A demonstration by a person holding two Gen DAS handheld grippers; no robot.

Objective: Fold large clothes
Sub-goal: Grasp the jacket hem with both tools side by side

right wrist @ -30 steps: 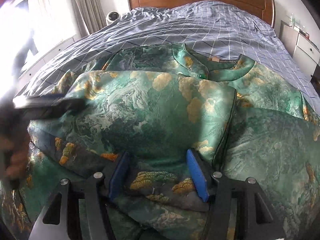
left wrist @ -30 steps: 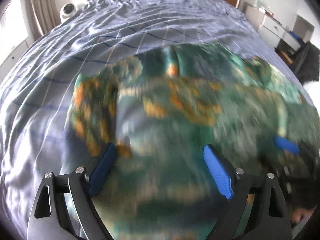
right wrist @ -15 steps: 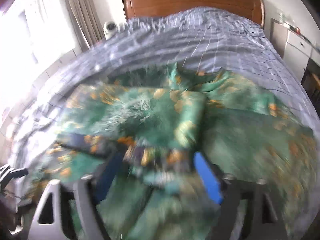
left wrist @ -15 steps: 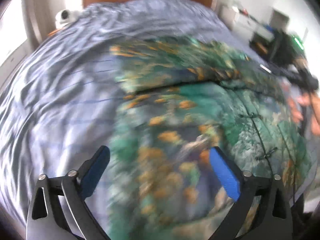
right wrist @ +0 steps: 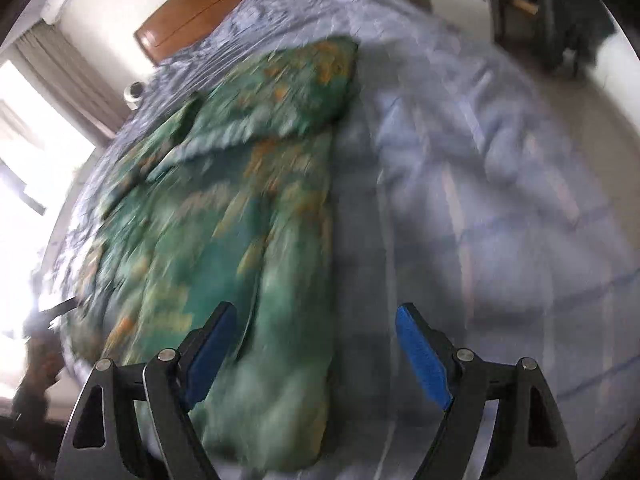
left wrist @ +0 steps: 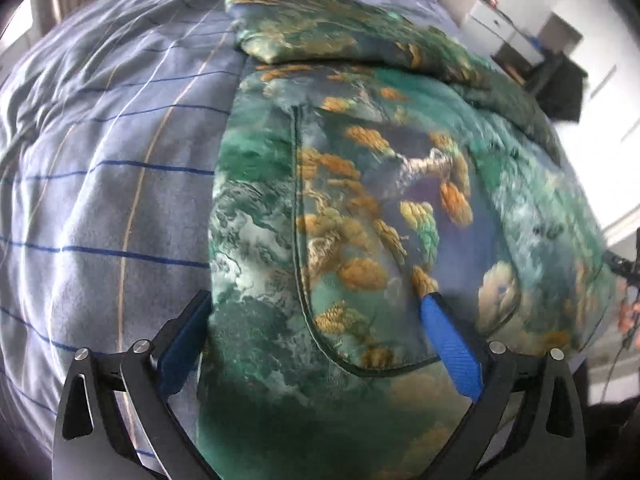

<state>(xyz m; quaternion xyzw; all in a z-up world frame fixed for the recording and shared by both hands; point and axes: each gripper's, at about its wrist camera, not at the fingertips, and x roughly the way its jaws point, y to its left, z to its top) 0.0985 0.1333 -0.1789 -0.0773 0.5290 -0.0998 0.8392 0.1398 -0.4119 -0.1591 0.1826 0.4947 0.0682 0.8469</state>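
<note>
A large green garment [left wrist: 360, 208] with orange and white landscape print lies folded lengthwise on the bed; it also shows, blurred, in the right wrist view [right wrist: 248, 208]. My left gripper [left wrist: 316, 332] is open and hovers over the garment's near left edge, its fingers apart from the cloth. My right gripper [right wrist: 316, 344] is open and empty over the garment's near right edge, where green cloth meets the bedcover.
The bed has a blue-grey checked cover [left wrist: 100, 200] and a wooden headboard [right wrist: 224, 4]. A white cabinet [left wrist: 492, 20] and a dark chair [left wrist: 560, 80] stand to the right of the bed. A window with curtains [right wrist: 52, 92] is at the left.
Both grippers have opened wider and swung apart: the left toward the garment's left edge, the right toward its right edge. The right gripper has let go of the cloth fold it was closing around.
</note>
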